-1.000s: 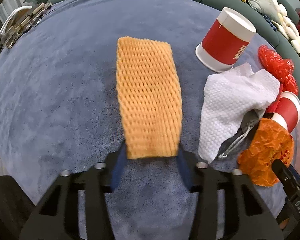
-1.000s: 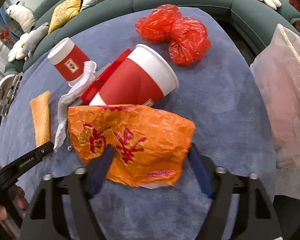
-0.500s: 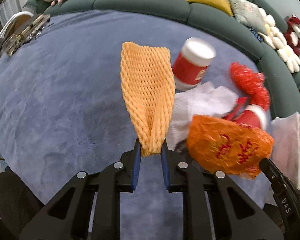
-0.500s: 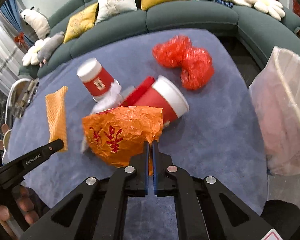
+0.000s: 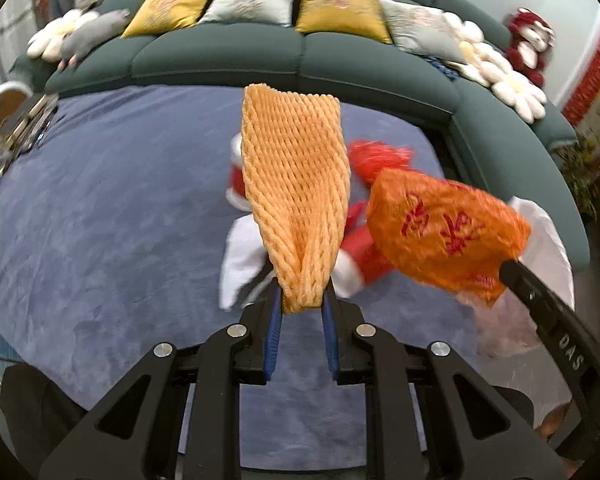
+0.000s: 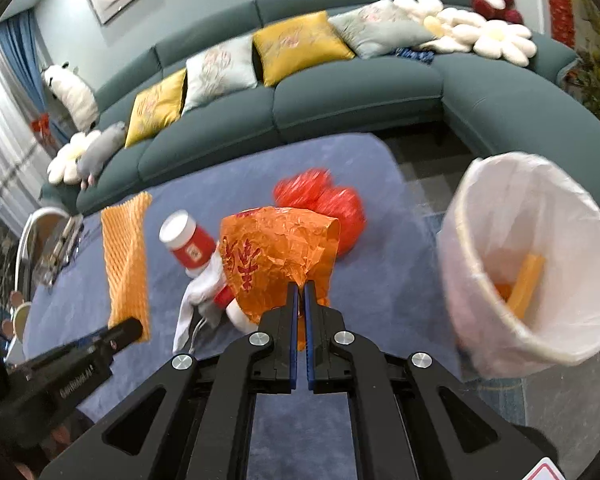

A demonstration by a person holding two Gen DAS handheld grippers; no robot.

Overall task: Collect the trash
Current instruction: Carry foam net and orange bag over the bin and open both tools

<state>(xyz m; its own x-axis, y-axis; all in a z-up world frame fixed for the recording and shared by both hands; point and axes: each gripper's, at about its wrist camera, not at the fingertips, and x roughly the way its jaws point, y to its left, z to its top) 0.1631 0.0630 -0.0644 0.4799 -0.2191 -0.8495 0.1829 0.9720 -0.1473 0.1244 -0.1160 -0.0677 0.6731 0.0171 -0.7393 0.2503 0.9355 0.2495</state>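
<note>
Even, soft indoor lighting was recorded in both views; no glare was noted. Strong fisheye bending and dark corners were observed. Motion blur was found on the red cup (image 5: 236, 176) and the lined bin (image 6: 528, 264).

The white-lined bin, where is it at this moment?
In the right wrist view the bin is at the right edge, beside the blue carpet and in front of the green sofa, right of the orange bag.

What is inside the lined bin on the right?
In the bin, against its white liner, lie a yellow-orange strip and a smaller orange scrap near the bottom. The near wall hides the rest of the bottom.
</note>
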